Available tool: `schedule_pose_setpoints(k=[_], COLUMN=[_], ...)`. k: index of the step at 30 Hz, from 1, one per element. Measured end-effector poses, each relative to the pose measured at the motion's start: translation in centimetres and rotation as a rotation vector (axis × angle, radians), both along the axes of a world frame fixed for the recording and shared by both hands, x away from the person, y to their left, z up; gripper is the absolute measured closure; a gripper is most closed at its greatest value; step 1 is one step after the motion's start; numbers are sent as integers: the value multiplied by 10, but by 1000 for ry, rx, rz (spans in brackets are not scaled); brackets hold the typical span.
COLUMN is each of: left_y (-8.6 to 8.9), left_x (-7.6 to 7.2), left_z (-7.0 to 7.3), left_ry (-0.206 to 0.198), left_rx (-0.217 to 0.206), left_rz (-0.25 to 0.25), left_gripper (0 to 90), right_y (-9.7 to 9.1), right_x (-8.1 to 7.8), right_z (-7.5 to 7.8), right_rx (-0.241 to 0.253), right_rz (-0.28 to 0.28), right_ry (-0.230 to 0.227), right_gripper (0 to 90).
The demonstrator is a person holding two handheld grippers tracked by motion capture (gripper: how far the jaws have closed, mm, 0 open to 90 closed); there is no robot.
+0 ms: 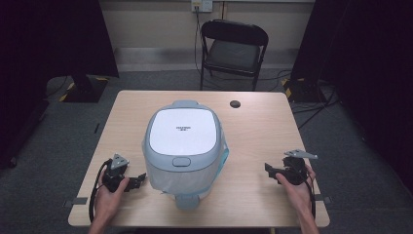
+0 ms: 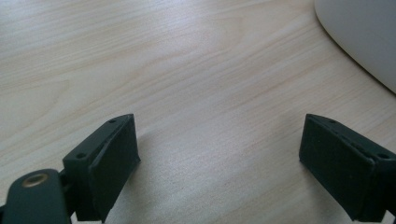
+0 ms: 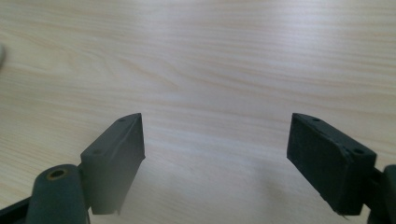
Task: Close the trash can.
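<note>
I hold my left gripper (image 1: pixel 139 179) and my right gripper (image 1: pixel 269 169) low over the table (image 1: pixel 253 131), one on each side of the rice cooker (image 1: pixel 184 146), and both sets of jaws stand wide apart with nothing between them. The cooker sits in the middle of the wooden top with its lid (image 1: pixel 182 130) down and its latch button (image 1: pixel 181 161) facing me; a thin plastic wrap seems to cling around its lower body. In the left gripper view only a pale curve of the cooker (image 2: pixel 369 37) shows at the upper right, so that tool is near its flank but not touching; the right gripper view shows bare wood beyond the jaws. I judge the step in hand to be the approach. To do it well I would bring one tool in to steady the body from the side, keeping it square to the curved wall so it does not skid, and send the other to the button with a firm, straight press. The shell looks smooth, so I would grip gently and avoid snagging the wrap.
</note>
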State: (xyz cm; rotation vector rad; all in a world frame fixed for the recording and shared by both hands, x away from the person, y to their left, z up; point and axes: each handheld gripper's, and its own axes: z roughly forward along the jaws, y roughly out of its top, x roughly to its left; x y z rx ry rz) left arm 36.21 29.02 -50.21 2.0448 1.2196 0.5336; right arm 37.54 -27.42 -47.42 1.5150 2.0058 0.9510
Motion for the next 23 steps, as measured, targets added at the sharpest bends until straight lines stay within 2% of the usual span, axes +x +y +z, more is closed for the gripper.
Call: schedule_pose_setpoints(k=[7, 8, 9, 10, 14, 16, 23], left_y=[0, 0, 0, 0, 0, 0, 0], left_x=[0, 0, 0, 0, 0, 0, 0], left_z=[0, 0, 0, 0, 0, 0, 0], left_ry=[0, 0, 0, 0, 0, 0, 0], left_rx=[0, 0, 0, 0, 0, 0, 1], left_rz=[0, 0, 0, 0, 0, 0, 0], left_gripper=[111, 111, 111, 111, 111, 111, 111], right_y=[1, 2, 2, 4, 5, 5, 5], right_x=[-4, -4, -4, -4, -7, -8, -8], right_z=[-11, -14, -14, -18, -22, -25, -25], right_rx=[-20, -22, -22, -53, -72, -67, -67], right_rz=[-6, -13, -13, -25, -25, -24, -24], right_ry=[33, 56, 56, 73, 41, 5, 5], right_gripper=[148, 146, 146, 144, 135, 122, 122])
